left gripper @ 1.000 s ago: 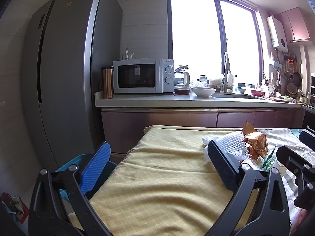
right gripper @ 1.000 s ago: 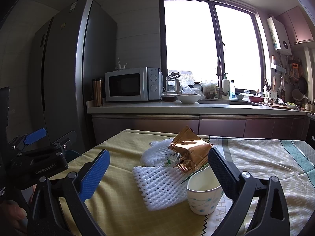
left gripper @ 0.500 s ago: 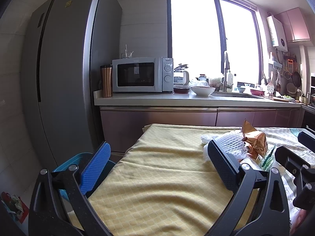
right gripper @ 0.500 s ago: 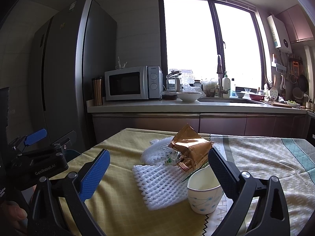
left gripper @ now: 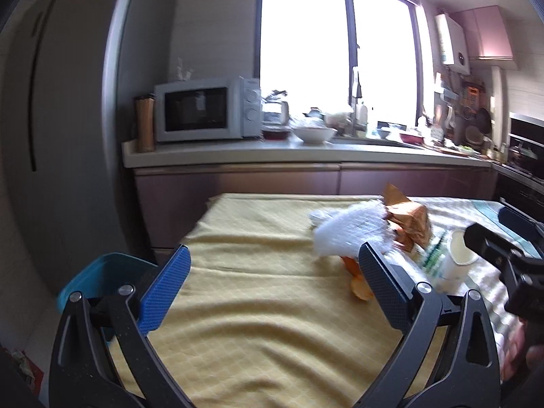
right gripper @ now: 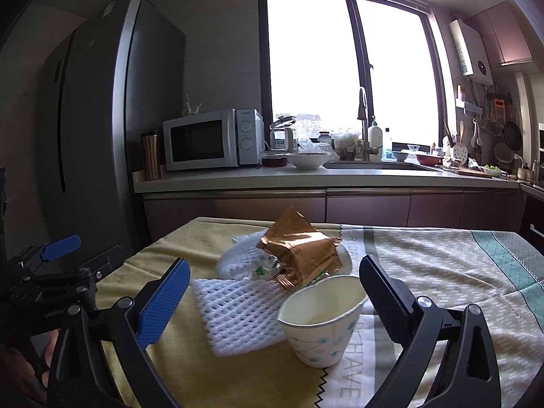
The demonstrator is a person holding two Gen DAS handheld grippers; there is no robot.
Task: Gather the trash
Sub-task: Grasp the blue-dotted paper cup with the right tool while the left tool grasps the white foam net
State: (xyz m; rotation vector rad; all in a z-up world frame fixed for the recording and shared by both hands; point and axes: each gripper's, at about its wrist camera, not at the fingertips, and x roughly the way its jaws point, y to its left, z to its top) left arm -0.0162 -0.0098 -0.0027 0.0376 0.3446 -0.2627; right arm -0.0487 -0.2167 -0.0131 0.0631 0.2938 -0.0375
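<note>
Yellow cloth (left gripper: 258, 309) covers the bench; near its far right lies the trash: white foam netting (right gripper: 238, 309), a brown wrapper (right gripper: 302, 250), a paper cup (right gripper: 321, 319). Left gripper (left gripper: 273, 285) and right gripper (right gripper: 272, 297) hover, jaws spread, holding nothing.

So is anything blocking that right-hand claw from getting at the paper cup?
Nothing visible does. The right gripper is open, and the paper cup stands on the tablecloth just ahead, between its fingers. The white foam net lies beside the cup to the left, and the brown wrapper sits behind it.
</note>
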